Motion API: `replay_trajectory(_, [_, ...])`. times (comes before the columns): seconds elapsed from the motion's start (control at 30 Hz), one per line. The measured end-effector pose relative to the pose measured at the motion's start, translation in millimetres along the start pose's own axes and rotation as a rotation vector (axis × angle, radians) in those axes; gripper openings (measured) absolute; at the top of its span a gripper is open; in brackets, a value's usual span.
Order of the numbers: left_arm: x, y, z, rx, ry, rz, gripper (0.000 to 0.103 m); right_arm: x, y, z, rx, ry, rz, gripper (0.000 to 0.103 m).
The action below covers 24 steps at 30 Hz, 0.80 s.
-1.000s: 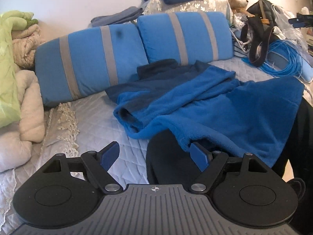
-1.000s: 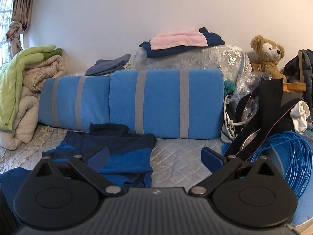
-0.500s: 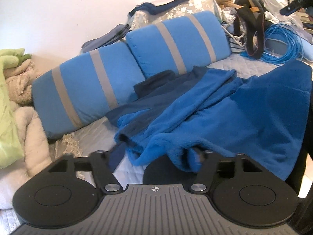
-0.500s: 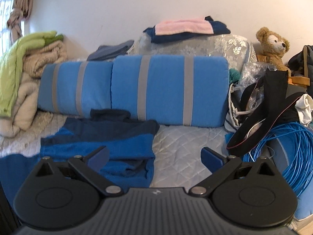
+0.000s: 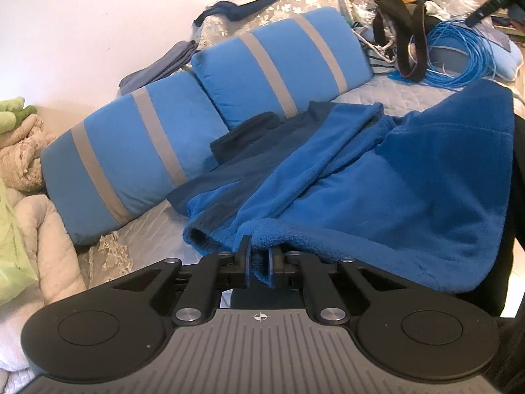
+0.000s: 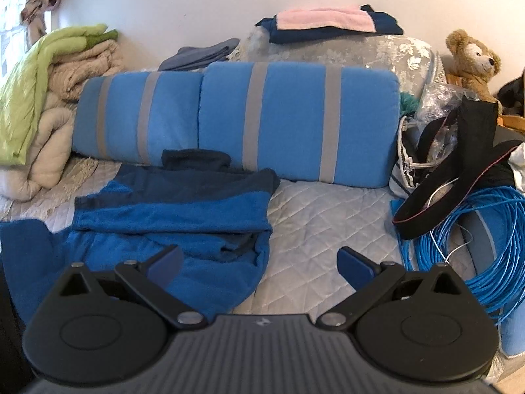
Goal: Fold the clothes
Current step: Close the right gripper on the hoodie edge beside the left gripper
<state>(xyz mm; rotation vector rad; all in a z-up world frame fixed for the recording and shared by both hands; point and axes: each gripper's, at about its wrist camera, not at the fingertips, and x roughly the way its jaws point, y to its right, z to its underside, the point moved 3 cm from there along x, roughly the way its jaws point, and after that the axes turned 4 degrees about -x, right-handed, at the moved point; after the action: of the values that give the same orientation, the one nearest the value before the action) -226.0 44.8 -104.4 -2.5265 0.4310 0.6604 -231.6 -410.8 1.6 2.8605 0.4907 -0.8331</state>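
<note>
The left tool (image 5: 259,264) has just closed, and now it pinches the near edge of the blue fleece top (image 5: 377,190). The top lies spread on the bed (image 6: 315,216) in front of two blue pillows with grey stripes (image 6: 295,121) — its dark collar end is far, close to the pillows. The right tool (image 6: 259,264) is wide apart and holds nothing; it hangs over the top's right edge. A coil of blue cable (image 6: 485,246) sits to the right, and a bear — maybe a toy (image 6: 472,62) — is behind it.
</note>
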Motion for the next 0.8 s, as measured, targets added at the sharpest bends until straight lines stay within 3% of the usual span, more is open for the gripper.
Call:
replay_trajectory(0.17, [-5,-10,2,-0.035,-0.01,-0.011,0.01,-1,-10,19,-0.048,-0.042,-0.064,0.103])
replay_trajectory(0.47, [-4,-20,0,-0.111,-0.026,0.018,0.01,-1,-50,59,-0.273,-0.152,-0.172,0.103])
replay_trajectory(0.6, [-3,-20,0,-0.116,-0.028,0.017,0.01,5,-64,79,-0.361,-0.187,-0.107,0.103])
replay_trajectory(0.8, [-4,-22,3,-0.133,-0.035,0.013,0.01,3,-70,82,-0.31,-0.068,-0.002,0.099])
